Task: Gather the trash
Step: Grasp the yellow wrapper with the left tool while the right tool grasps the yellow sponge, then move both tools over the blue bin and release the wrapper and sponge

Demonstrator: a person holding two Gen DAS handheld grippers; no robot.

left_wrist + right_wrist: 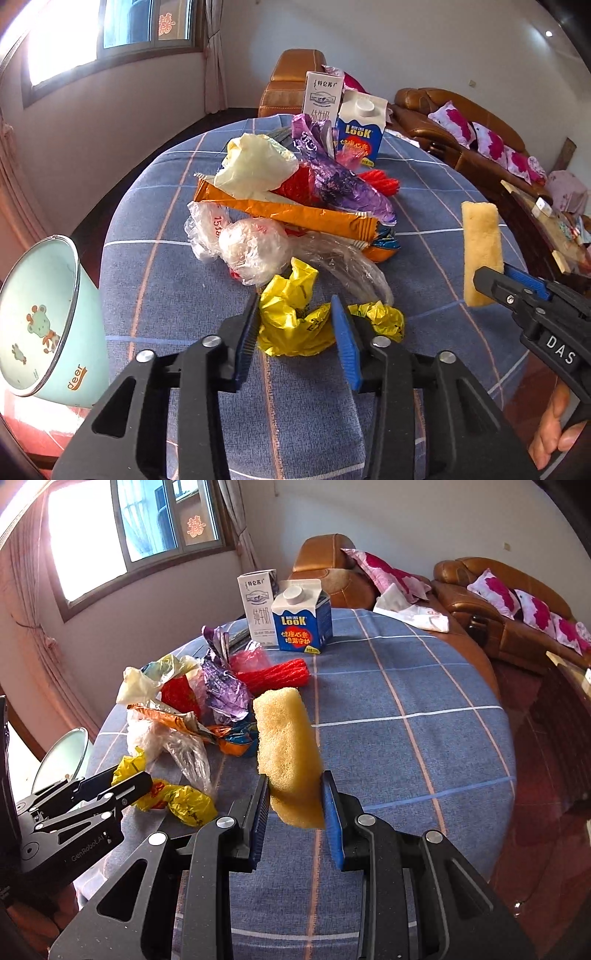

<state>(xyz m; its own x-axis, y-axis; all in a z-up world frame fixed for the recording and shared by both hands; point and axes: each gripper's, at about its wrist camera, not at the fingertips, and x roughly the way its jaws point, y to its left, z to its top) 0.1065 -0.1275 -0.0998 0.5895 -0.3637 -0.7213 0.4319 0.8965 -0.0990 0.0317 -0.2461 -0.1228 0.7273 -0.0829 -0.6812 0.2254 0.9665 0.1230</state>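
Straddling the crumpled yellow plastic bag (291,317), left gripper (295,325) spread — right gripper (293,797) pinching the yellow sponge block (288,753); thin film could slip out.

Bare tablecloth (424,709) right of the wrapper heap (295,206) (cartons (301,618) behind)

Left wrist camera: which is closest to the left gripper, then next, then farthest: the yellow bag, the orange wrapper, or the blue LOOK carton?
From the left gripper:
1. Yellow plastic bag, crumpled between the open fingers, nearest.
2. Orange wrapper, lying across the middle of the trash pile.
3. Blue LOOK carton, standing upright at the far side of the table, farthest.
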